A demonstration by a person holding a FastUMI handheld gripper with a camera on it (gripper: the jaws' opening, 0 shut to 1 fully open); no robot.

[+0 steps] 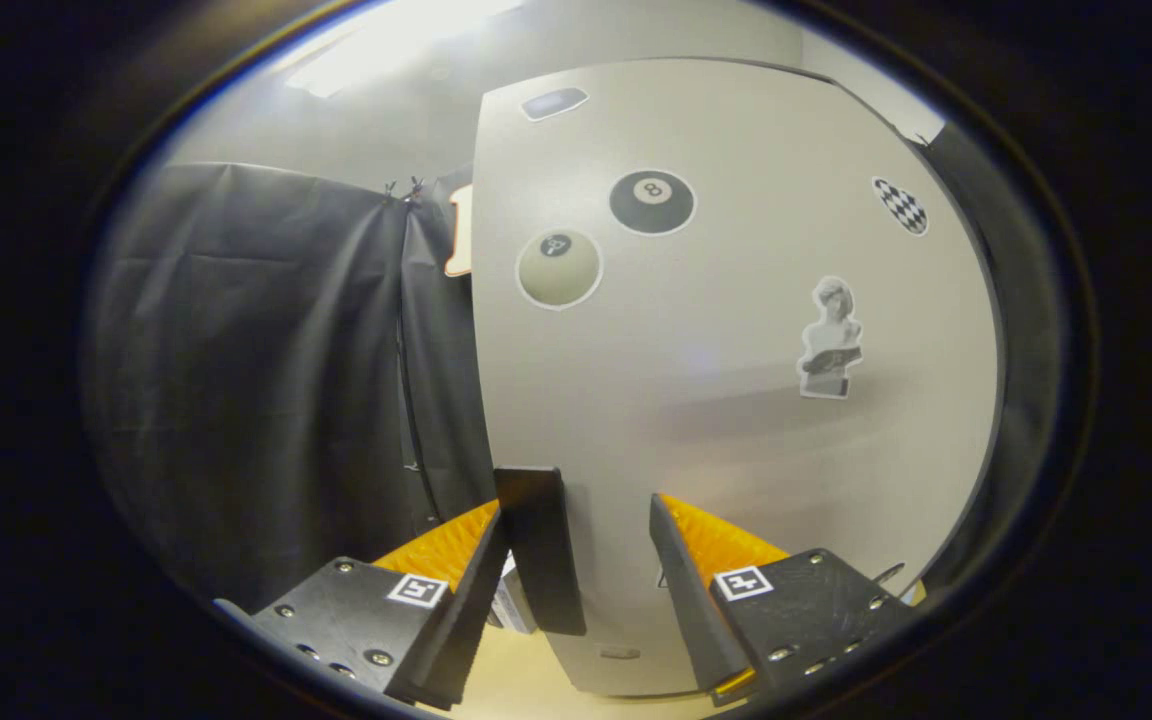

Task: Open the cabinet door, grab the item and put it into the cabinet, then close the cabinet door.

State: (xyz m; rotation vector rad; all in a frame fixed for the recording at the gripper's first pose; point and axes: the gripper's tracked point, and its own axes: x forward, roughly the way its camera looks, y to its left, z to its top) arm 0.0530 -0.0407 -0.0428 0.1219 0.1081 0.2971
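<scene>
Fingers (576, 560) open, straddling cabinet door handle (541, 550).

Cabinet door (736, 400), closed or nearly so: it hides the cabinet interior. Black handle (539, 550) along the door's left edge: its lower end disappears behind the gripper's (576, 570) left finger (456, 600). Small sticker (554, 102) near the door's top: too blurred to identify.

A pale, wood-coloured surface (526, 695) showed as a narrow patch at the foot of the cabinet (736, 430), which stood directly on it. Just left of the cabinet's base sat a small pale object (510, 605), too hidden to identify. The gripper (576, 515) hung before the cabinet, fingers apart.
</scene>
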